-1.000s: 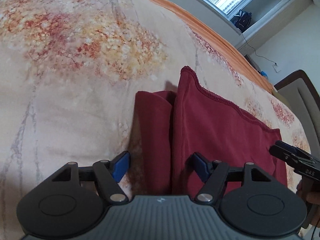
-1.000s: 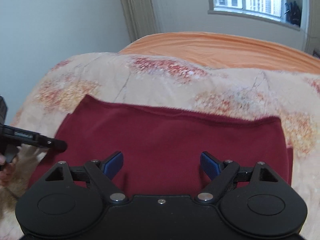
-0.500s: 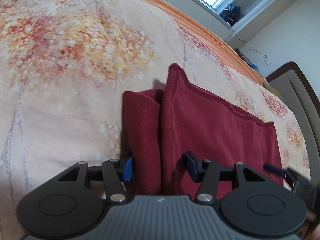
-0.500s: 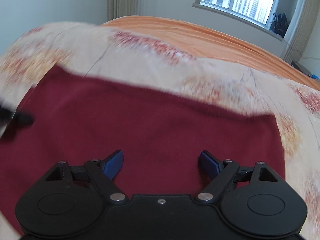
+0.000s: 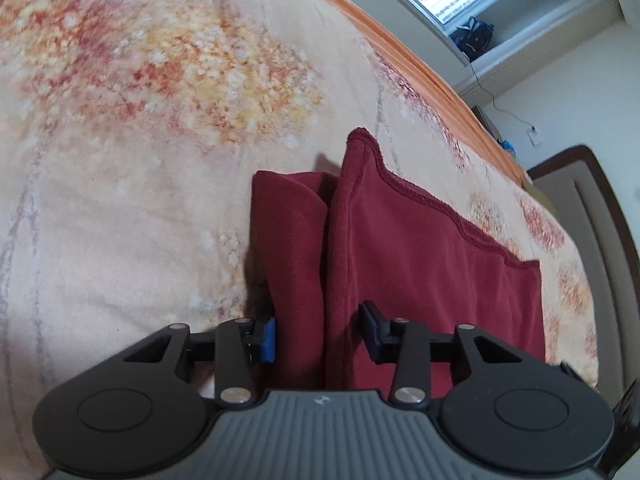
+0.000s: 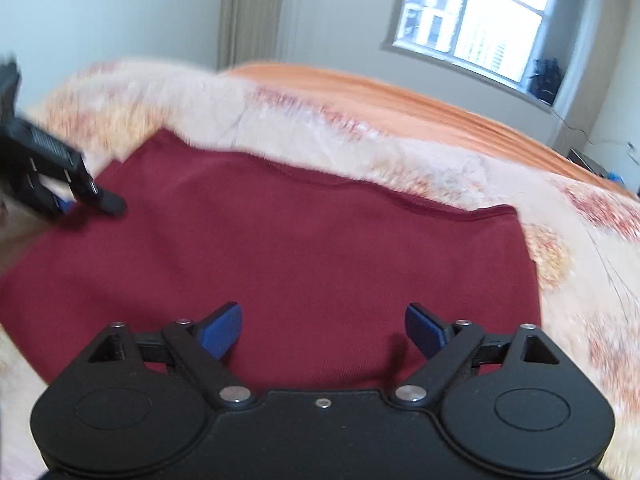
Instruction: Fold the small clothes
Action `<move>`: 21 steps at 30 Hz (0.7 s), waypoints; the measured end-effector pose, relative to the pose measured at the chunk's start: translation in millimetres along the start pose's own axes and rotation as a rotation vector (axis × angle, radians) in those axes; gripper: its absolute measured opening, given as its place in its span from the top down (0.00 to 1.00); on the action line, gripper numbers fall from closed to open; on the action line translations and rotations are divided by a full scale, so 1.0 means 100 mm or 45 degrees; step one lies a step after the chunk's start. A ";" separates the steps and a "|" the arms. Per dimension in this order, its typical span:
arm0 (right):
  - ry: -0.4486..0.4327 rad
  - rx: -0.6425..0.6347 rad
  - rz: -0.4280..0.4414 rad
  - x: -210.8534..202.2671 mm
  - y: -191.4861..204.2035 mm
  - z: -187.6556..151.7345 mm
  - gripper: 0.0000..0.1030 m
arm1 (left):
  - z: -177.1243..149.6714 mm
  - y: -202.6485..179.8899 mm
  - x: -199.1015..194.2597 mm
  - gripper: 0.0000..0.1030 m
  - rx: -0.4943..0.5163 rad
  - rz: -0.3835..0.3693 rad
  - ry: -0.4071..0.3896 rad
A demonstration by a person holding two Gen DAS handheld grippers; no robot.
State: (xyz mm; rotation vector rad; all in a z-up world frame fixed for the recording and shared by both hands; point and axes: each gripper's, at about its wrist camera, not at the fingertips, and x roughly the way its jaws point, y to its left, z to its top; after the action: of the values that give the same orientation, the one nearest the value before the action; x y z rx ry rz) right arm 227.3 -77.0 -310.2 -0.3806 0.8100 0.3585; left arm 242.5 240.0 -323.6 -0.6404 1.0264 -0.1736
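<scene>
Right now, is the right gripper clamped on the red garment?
No: the right gripper hangs wide open above the red garment, its blue pads pinching no cloth.

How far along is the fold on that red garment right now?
Done: the dark red garment lies mostly flat on the floral bedspread. In hand: the left gripper is closing around its bunched side edge. The right gripper hovers open above the cloth. Left: gripping and folding; no finished fold is visible.
</scene>
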 end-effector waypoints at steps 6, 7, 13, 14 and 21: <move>-0.030 0.034 0.022 -0.16 -0.10 0.01 0.14 | -0.09 -0.08 0.04 0.54 0.070 0.041 0.045; -0.018 0.039 0.045 -0.17 -0.09 -0.03 0.13 | -0.09 -0.07 0.06 0.51 0.045 0.033 0.046; -0.024 0.078 0.076 -0.16 -0.16 -0.06 0.13 | -0.05 -0.08 0.13 0.53 0.017 0.006 0.047; -0.041 0.114 0.081 -0.18 -0.22 -0.03 0.12 | -0.05 -0.07 0.12 0.58 0.015 0.002 0.045; -0.039 0.327 0.159 -0.28 -0.66 -0.06 0.12 | -0.06 0.00 0.01 0.80 -0.020 -0.014 0.007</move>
State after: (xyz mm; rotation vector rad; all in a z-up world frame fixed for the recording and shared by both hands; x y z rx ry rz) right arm 235.3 -142.3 -280.1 -0.0850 0.8406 0.3704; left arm 237.5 236.8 -326.0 -0.6601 1.0303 -0.1775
